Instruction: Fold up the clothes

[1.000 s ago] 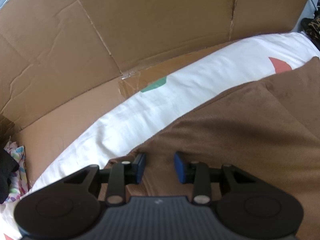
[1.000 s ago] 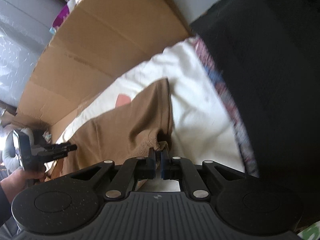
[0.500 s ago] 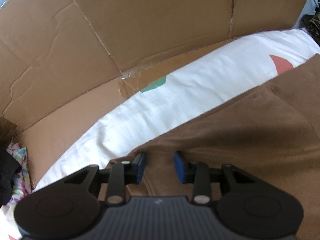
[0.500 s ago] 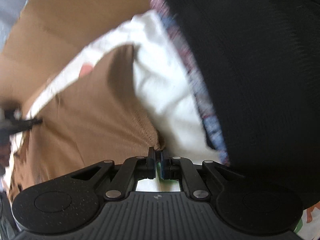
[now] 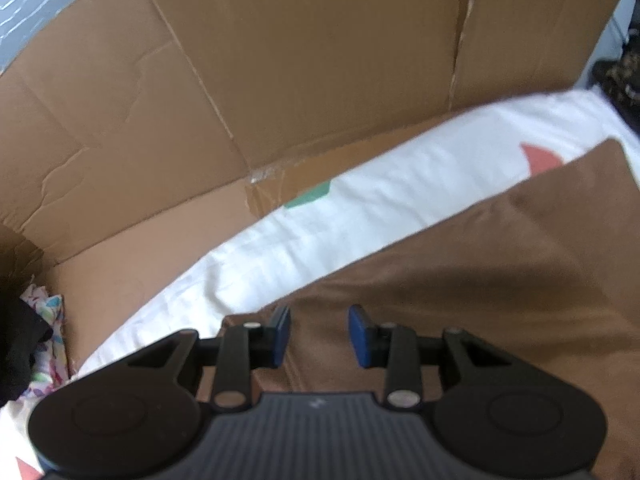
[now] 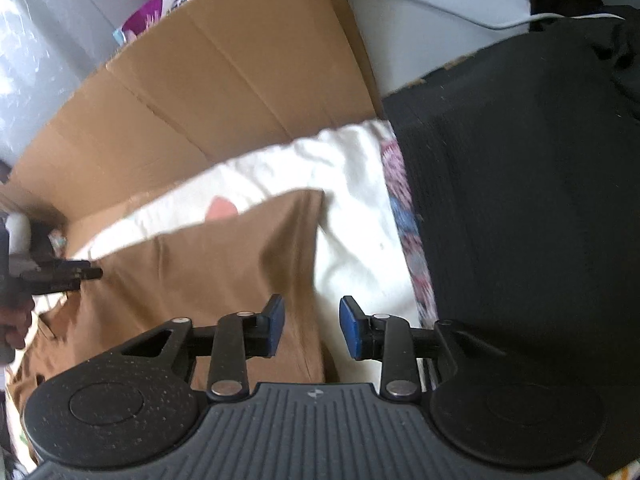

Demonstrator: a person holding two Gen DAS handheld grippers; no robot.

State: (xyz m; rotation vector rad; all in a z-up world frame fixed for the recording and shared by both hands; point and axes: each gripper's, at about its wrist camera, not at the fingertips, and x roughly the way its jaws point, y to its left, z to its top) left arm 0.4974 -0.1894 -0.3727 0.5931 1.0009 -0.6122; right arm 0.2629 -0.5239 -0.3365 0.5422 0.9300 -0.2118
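Left wrist view: left gripper [image 5: 319, 334] angled down over brown garment [image 5: 480, 280], jaws partly apart, nothing pinched between pads [image 5: 280, 334]. Garment spread flat on white sheet [image 5: 360, 208], filling lower right. Cardboard [image 5: 280, 60] upright behind sheet. Patterned cloth [image 5: 48, 344] at far left.

Right wrist view: right gripper [image 6: 312, 328] above near right edge of brown garment [image 6: 208, 256], jaws opening, pads [image 6: 276, 326] clear of fabric, nothing gripped. Garment flat on white sheet [image 6: 352, 248]. Black fabric [image 6: 520, 200] to right, cardboard [image 6: 220, 92] behind. Left gripper [image 6: 86, 274] visible at far left, at opposite edge of garment.
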